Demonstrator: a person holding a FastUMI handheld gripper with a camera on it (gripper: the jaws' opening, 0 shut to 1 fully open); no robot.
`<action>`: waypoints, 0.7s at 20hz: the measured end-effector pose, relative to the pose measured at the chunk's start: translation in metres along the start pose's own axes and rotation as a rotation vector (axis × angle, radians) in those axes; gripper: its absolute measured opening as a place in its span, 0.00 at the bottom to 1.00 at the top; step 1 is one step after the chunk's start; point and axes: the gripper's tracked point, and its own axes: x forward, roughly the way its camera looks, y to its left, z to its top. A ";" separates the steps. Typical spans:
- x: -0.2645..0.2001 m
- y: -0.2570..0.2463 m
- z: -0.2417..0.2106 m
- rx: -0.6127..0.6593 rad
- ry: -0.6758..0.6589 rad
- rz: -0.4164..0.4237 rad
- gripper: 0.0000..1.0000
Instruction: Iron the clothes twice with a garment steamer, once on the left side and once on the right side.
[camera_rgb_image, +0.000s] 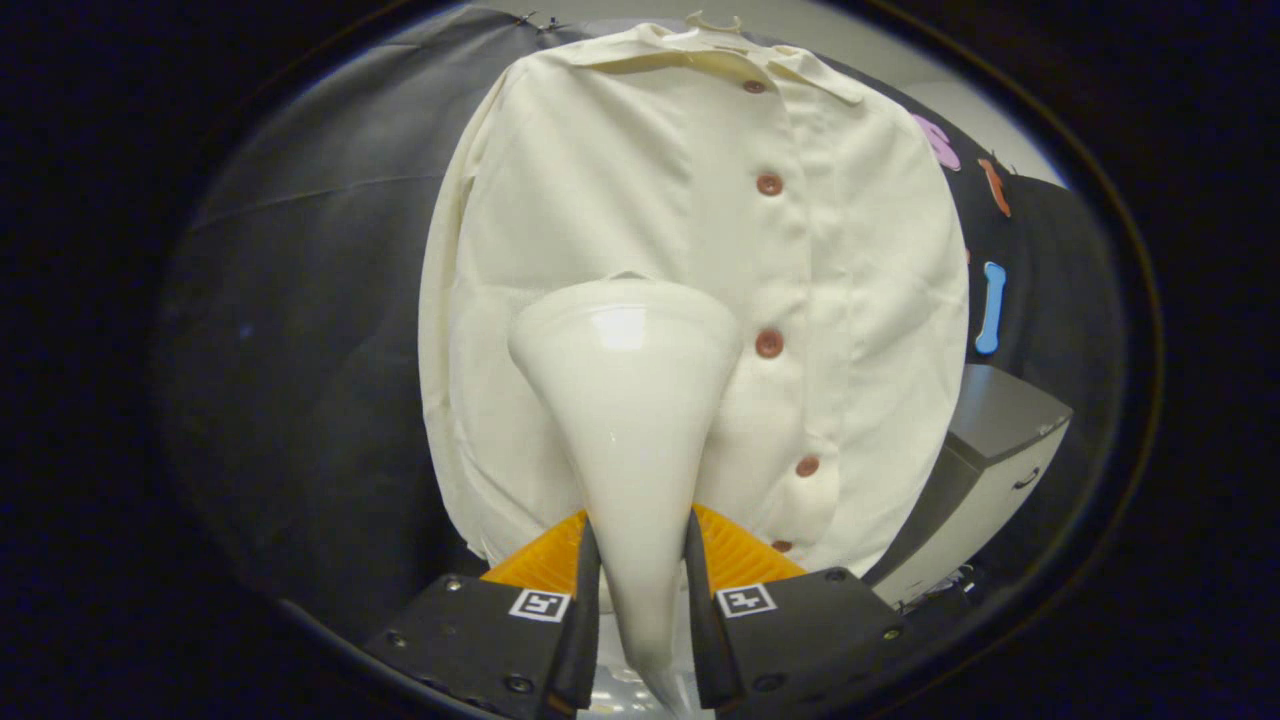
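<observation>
1. While the gripper (640, 590) sits at the bottom centre of the frame, its two fingers are pinched in on the steamer (628, 400), one on each side of the narrow handle, so it's got a firm hold with only the handle's width between them.
2. Steamer is a white cone shape: thin end down between the fingers, wide head up at the middle of the frame.
3. That head is right up against the shirt (690, 250), on the panel to the picture-left of the button row. Can't honestly tell if it's touching the cloth or just in front of it.
4. Shirt is cream, hanging buttoned up on a hanger (712, 22) at the top centre, collar at the top.
5. Five reddish buttons (768, 343) run down it, just right of the steamer head.
6. Dark booth wall (310, 300) fills the left behind the shirt.
7. Lower right of the frame, past the shirt's hem, there's a grey box (985, 465) with a small handle on its side.
</observation>
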 end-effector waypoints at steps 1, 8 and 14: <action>0.000 0.001 -0.011 0.003 0.020 -0.001 0.39; -0.002 0.002 -0.080 -0.002 0.141 0.003 0.39; -0.026 -0.015 -0.083 0.061 0.158 0.011 0.39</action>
